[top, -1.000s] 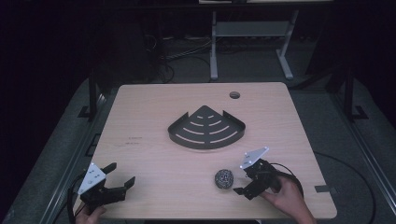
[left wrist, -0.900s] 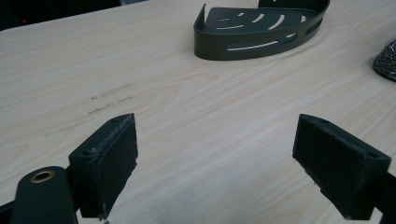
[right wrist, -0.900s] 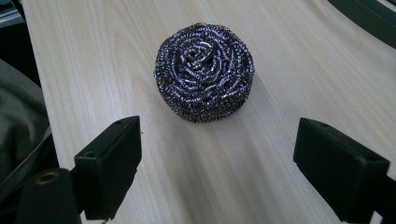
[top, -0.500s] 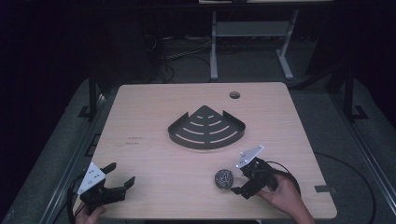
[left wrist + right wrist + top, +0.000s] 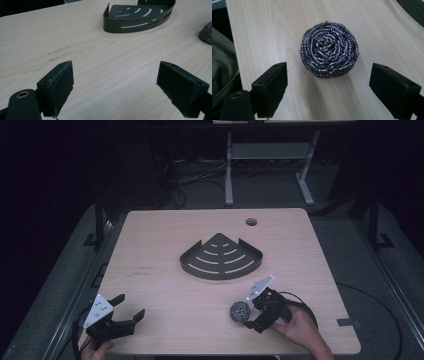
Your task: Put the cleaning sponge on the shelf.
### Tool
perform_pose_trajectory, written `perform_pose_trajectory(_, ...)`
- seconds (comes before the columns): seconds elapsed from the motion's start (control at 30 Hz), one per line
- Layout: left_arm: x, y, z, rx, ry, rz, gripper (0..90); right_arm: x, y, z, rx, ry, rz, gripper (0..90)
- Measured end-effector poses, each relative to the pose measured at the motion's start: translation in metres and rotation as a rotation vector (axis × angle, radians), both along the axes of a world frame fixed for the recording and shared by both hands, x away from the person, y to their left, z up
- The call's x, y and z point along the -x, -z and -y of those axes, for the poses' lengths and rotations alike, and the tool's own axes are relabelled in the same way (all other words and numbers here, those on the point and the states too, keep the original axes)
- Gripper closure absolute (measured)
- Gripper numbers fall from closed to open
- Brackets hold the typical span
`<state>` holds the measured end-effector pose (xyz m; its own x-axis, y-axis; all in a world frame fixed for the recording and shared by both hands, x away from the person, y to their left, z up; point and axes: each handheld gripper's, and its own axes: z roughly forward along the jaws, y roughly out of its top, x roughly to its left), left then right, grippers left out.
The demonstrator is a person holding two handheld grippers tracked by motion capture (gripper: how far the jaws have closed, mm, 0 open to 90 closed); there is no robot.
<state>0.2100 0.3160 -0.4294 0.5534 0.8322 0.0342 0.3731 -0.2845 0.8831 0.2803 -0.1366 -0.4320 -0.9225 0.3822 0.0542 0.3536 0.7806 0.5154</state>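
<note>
Round steel-wool scouring ball (image 5: 240,310) on light wooden counter (image 5: 165,270), well short of dark slotted corner tray (image 5: 221,257). Right gripper (image 5: 251,312) fingers spread, flanking ball, not gripping. Left gripper (image 5: 131,311) released, idle. Grasp, lift, placement all remain.

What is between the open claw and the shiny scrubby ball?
Nothing: bare table separates the right gripper from the steel scourer, seen in the right gripper view.

Dark slotted corner caddy (image 5: 221,260) at centre of the pale wooden surface (image 5: 150,250), a round grommet hole (image 5: 251,222) near its far edge.
</note>
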Motion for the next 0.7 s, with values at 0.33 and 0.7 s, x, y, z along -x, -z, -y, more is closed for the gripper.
perform_pose_trajectory(0.33,0.0,0.0,0.002,0.0,0.002,-0.002,13.3,-0.002,0.004,-0.012,0.016,-0.021,-0.001,14.4)
perform_pose_trajectory(0.7,0.0,0.0,0.001,0.0,0.003,-0.002,13.3,-0.009,0.012,-0.02,0.038,-0.03,-0.015,14.5)
